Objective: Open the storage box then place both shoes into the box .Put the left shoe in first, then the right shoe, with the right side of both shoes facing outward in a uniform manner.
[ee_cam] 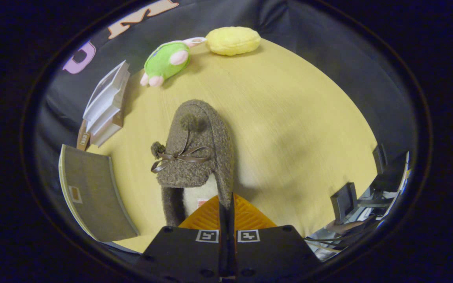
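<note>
Gripper (227, 204) jaws were closed on right wall of brown slipper (193, 157), held above counter (289, 118). Storage box (106, 102) was seen beyond, at left w/ lid raised; slipper not yet boxed.

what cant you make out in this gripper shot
- Slipper: its heel end is hidden behind the orange fingers, which are closed on its side wall; left or right shoe cannot be told.
- Storage box: only one side shows, so what is inside is hidden.
- Grey flat panel: its lower edge is cut off.
- Second shoe: whereabouts unknown.
</note>
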A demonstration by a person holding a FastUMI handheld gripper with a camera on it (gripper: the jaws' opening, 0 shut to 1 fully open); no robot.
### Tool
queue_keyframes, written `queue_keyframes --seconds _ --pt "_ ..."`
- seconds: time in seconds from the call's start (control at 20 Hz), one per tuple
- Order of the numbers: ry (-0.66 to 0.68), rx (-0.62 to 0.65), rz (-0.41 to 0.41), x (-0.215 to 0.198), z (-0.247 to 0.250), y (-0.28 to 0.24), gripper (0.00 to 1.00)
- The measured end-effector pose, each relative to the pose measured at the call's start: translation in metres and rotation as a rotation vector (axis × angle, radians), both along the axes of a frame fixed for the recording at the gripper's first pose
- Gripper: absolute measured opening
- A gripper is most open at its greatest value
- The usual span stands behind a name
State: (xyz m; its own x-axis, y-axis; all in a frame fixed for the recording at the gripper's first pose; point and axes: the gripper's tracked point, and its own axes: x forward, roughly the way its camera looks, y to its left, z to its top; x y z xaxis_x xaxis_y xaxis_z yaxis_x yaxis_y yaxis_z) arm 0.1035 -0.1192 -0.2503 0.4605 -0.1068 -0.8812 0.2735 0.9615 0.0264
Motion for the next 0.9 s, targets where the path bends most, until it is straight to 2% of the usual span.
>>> queue_keyframes --seconds 0.15,0.35,0.7,0.9 --pt "-0.027 0.078 0.004 -0.004 0.018 0.021 0.03" --pt "-0.077 0.140 0.060 -0.012 0.058 0.061 0.04" --pt "-0.117 0.261 0.285 -0.024 0.124 0.184 0.03" --pt "-0.094 0.352 0.401 -0.034 0.137 0.270 0.03"
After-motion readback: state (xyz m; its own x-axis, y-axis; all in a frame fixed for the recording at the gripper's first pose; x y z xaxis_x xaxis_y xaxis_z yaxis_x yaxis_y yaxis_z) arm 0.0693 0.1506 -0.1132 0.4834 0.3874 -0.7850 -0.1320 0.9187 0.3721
